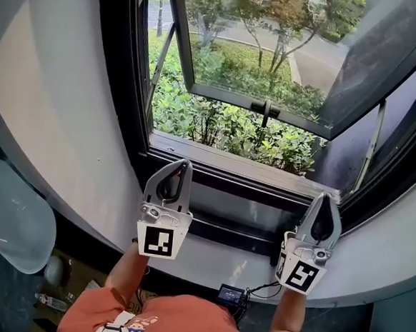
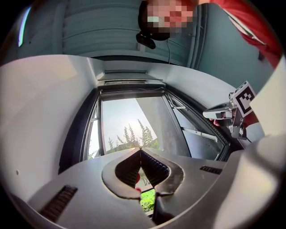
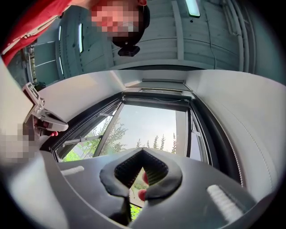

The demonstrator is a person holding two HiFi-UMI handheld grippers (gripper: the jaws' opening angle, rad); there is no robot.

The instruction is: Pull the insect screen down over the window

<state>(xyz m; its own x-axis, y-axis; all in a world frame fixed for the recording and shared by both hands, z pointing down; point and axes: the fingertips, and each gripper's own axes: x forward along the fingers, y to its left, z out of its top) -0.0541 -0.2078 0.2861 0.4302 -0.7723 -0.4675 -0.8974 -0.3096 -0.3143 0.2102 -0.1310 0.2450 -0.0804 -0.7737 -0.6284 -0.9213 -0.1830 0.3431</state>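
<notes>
Left gripper [image 1: 186,165]: jaws pressed together, nothing between them, tip raised toward the window, over the left part of the sill
Right gripper [image 1: 325,197]: jaws pressed together, empty, tip raised, near the right end of the sill
Insect screen [image 2: 132,92]: up at the top of the window frame, a bar under the lintel, visible only in the gripper views; opening below uncovered
Window sash [image 1: 256,99]: swung outward, dark handle [image 1: 267,113] on its bottom rail
Sill [image 1: 230,160]: grey, just beyond both grippers
Outside: green shrubs [image 1: 225,131] below, trees and a path farther off
Person: red shirt [image 1: 174,324] at the near edge
</notes>
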